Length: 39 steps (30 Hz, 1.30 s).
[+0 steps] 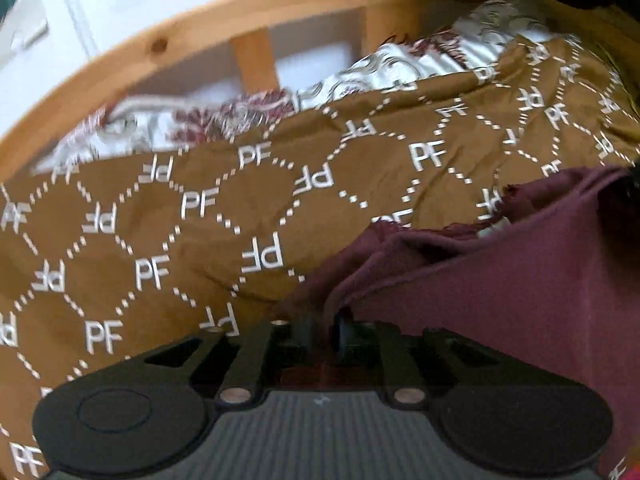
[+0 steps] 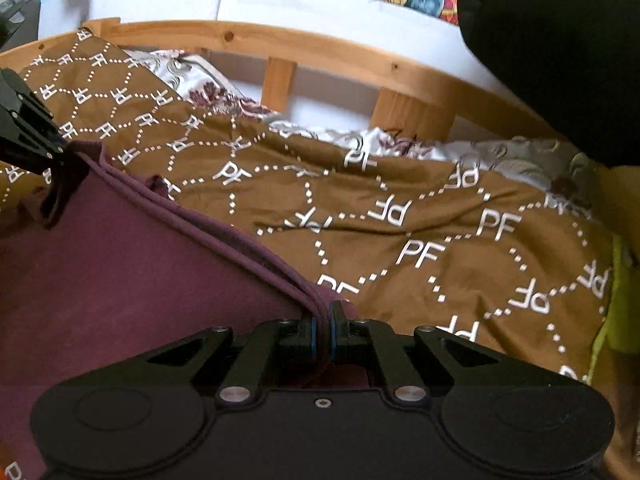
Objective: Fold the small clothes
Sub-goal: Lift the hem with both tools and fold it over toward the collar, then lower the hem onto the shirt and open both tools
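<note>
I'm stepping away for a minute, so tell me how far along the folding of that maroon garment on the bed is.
Done: the maroon knit garment lies spread over the brown PF-patterned bedspread. In hand: the right hand-held gripper is shut on its doubled seam edge; the left hand-held gripper is at the far corner with cloth between slightly parted jaws. Left: no neat folded bundle shows yet.

The small soft cloth garment [image 2: 120,264] is dark plum purple. The big bed cover [image 2: 420,216] is brown with white letters (PF) and dotted lines.
</note>
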{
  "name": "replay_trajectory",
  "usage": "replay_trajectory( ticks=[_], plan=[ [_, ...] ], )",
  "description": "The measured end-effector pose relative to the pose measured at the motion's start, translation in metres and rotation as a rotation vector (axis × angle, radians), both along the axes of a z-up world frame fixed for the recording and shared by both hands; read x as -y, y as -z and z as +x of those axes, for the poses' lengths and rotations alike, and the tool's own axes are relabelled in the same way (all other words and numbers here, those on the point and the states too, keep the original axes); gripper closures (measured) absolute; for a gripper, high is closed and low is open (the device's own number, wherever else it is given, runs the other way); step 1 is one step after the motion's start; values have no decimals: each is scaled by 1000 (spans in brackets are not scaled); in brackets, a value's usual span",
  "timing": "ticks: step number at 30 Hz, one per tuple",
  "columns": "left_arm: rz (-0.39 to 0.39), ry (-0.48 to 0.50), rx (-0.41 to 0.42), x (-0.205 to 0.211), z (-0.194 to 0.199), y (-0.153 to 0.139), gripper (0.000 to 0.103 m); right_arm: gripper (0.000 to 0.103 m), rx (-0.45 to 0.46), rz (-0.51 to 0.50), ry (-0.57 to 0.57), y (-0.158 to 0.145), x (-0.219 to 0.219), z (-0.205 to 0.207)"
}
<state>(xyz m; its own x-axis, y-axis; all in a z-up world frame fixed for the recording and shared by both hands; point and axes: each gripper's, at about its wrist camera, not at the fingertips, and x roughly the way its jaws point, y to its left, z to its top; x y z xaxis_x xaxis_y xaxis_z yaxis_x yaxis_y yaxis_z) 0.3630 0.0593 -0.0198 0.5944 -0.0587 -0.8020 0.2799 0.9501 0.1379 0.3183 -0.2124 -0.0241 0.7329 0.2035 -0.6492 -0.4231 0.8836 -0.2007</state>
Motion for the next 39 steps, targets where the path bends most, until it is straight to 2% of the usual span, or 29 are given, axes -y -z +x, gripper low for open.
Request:
replay_trajectory(
  ticks=[3, 7, 13, 17, 19, 21, 22, 24, 26, 29, 32, 36, 39],
  plan=[
    [-26, -33, -13, -9, 5, 6, 56, 96, -14, 9, 14, 5, 0, 6],
    [-62, -37, 19, -19, 3, 4, 29, 95, -22, 4, 23, 9, -2, 12],
    [-261, -25, 120, -56, -18, -10, 8, 93, -29, 2, 46, 16, -5, 16],
    [-311, -16, 156, -74, -42, -10, 5, 88, -22, 19, 71, 21, -4, 15],
    [-295, -8, 158, -75, -60, -6, 2, 83, -11, 34, 83, 20, -3, 11],
    [-264, 38, 160, -71, -79, 1, 2, 64, 6, 48, 97, 18, -1, 3],
    [-230, 65, 169, -66, -89, 6, 2, 60, 16, 52, 98, 18, -1, -3],
    [-161, 91, 191, -55, -104, 15, 2, 32, 52, 48, 115, 17, 0, -17],
    [-112, 107, 193, -45, -110, 21, 2, 15, 100, 33, 129, 16, 0, -34],
    [-24, 85, 175, -29, -109, 31, 2, 7, 152, 26, 147, 19, 5, -59],
    [78, 53, 175, -19, -103, 36, 2, 6, 175, 27, 164, 28, 11, -80],
    [112, -23, 181, -21, -93, 31, 2, 4, 189, -10, 150, 44, 17, -94],
    [114, -131, 192, -30, -81, 27, 2, 3, 207, -37, 150, 50, 20, -91]
  ],
)
